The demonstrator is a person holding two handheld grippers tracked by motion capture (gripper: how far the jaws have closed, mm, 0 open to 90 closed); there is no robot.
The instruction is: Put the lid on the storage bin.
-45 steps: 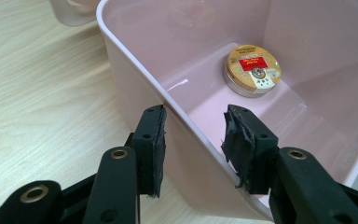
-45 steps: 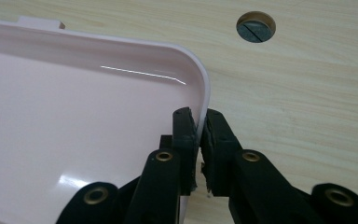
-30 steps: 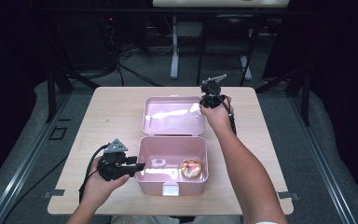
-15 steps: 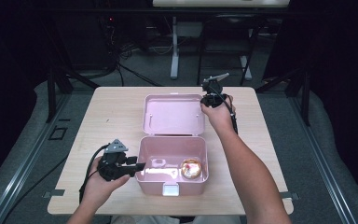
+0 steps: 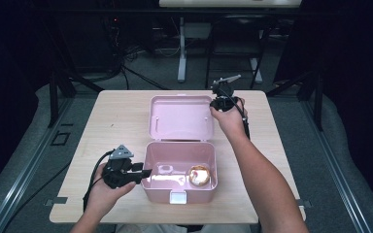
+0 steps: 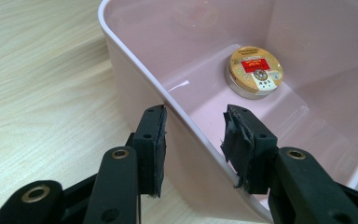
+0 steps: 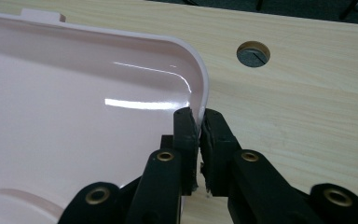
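Right tongs [image 7: 198, 122] pinch the lid [image 7: 74, 121] rim (left tongs [image 6: 193, 133] straddle box wall [image 6: 135, 70]).

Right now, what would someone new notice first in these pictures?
The open pink box in the middle of the wooden table, with its lid laid flat behind it. The right hand-held gripper is shut on the lid's right edge, while the left hand-held gripper straddles the box's left wall with its jaws apart. A round gold tin lies inside the box.
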